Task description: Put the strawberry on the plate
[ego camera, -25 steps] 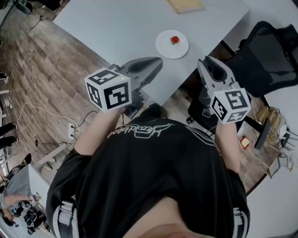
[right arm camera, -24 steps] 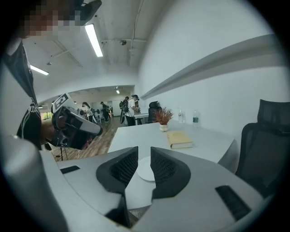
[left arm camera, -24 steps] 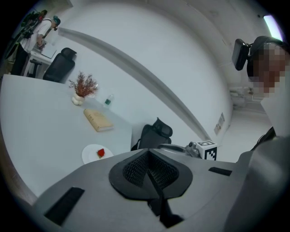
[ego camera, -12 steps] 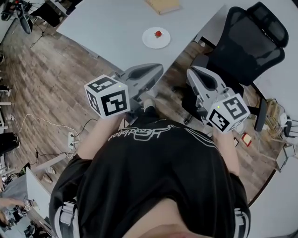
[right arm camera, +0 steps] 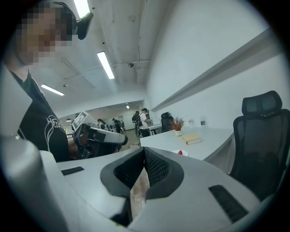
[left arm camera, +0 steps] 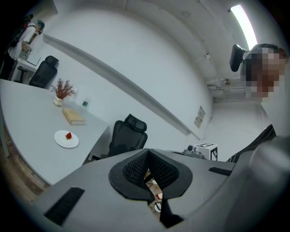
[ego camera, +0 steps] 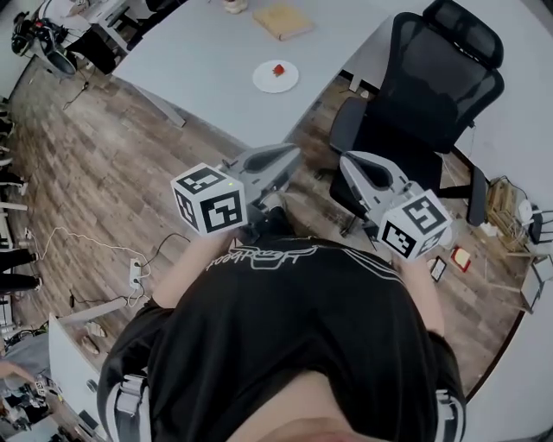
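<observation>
A red strawberry (ego camera: pixel 278 70) lies on a small white plate (ego camera: pixel 266 82) on the grey table, far ahead of both grippers. In the left gripper view the strawberry (left arm camera: pixel 69 135) and the plate (left arm camera: pixel 61 140) show at the left. The right gripper view has the strawberry (right arm camera: pixel 180 152) just past its jaw. My left gripper (ego camera: pixel 292 155) and right gripper (ego camera: pixel 346 164) hang side by side over the wooden floor, close to the person's chest and well short of the table. Each has its jaws together with nothing between them, both the left (left arm camera: pixel 147 152) and the right (right arm camera: pixel 145 150).
A tan book (ego camera: pixel 282 19) lies beyond the plate. A black office chair (ego camera: pixel 423 86) stands to the right at the table's corner. A vase of dried flowers (left arm camera: pixel 62 90) sits farther along the table. People stand in the room's background (right arm camera: pixel 142 118). Cables run across the floor at the left (ego camera: pixel 78 216).
The view has pulled back from the table: the plate with the strawberry has shrunk and shifted up and left. Both grippers now hang lower, over the floor, with the chair fully in view.
</observation>
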A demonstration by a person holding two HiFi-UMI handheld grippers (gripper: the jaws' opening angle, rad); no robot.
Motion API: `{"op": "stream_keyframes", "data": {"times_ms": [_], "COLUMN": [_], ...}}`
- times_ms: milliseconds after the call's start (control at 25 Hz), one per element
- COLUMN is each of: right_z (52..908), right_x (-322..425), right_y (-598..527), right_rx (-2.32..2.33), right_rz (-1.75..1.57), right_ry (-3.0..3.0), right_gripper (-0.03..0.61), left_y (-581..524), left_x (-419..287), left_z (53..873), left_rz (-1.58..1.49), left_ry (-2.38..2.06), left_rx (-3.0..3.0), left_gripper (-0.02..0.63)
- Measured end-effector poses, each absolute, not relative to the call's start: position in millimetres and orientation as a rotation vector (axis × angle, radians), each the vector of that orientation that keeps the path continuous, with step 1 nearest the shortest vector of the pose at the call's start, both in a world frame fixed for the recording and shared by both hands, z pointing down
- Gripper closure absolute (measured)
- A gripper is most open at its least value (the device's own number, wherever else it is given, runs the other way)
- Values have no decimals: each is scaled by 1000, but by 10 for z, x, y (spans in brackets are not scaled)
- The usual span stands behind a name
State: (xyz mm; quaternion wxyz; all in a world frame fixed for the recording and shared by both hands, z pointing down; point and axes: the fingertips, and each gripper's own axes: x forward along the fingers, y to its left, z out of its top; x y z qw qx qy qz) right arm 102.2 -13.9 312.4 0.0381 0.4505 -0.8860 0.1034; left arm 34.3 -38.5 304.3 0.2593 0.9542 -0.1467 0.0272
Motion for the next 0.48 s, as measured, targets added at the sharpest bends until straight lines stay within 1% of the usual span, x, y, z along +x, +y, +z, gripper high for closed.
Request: {"op": "stream_keyframes", "data": {"times_ms": [480], "right_z": [3280], "right_x": [958], "right_y": [273], "right_rx": [1330], "right_rz": [376], "right_ry": [-2743], "right_gripper": [569], "left_y": [64], "left_x": [363], "left_z": [3222], "left_rz": [151], "left_ry": [-400], "left_rx": [2567], "left_gripper": [607]}}
